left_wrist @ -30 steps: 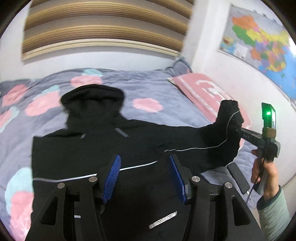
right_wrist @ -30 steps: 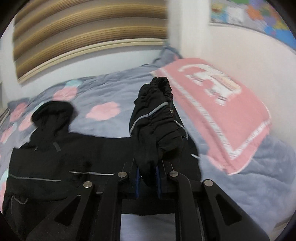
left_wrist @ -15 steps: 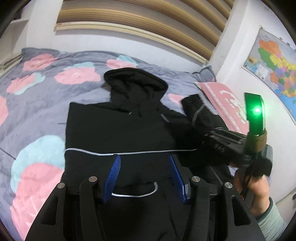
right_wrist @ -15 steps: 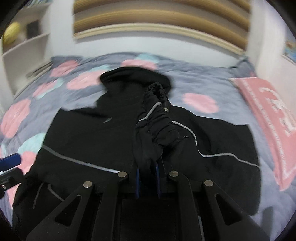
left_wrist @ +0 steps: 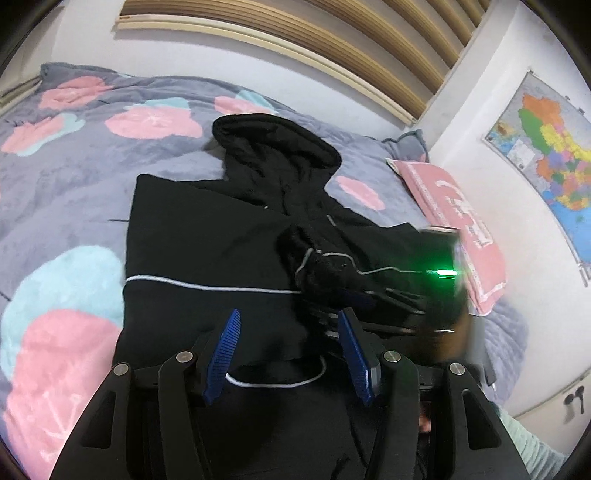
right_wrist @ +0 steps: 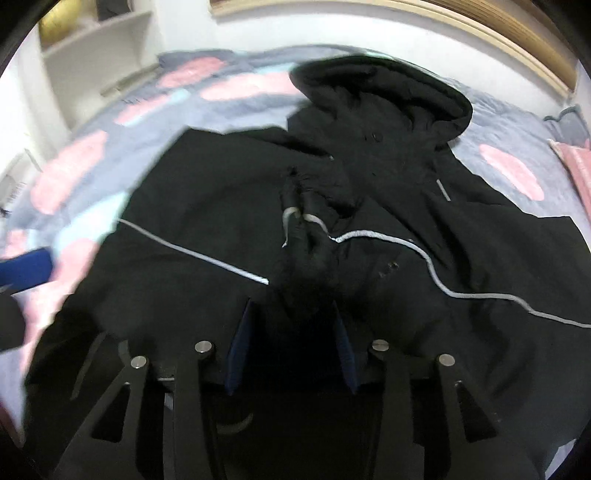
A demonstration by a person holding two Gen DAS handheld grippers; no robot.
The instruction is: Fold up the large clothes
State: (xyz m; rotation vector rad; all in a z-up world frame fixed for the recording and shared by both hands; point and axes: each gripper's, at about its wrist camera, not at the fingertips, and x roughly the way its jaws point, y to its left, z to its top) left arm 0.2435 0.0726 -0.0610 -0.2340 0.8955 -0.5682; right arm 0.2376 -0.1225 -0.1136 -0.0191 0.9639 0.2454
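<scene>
Across the middle of the bed (left_wrist: 74, 192) lies a black jacket (left_wrist: 207, 240), hood (left_wrist: 273, 147) pointing toward the headboard (left_wrist: 295, 33), its long axis running head to foot. Its right sleeve (right_wrist: 306, 236) is folded in over the chest. Right gripper (right_wrist: 291, 350) hangs spread wide, the bunched cuff loose between its pads. Left gripper (left_wrist: 291, 354) hovers wide apart above the hem, holding nothing.

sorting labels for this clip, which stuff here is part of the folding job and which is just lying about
Part of the job:
black hooded jacket
its sleeve, laid across the jacket's front
left gripper, open
right gripper, open

Just lying about:
flowered quilt
pink pillow
wall map
white shelf
</scene>
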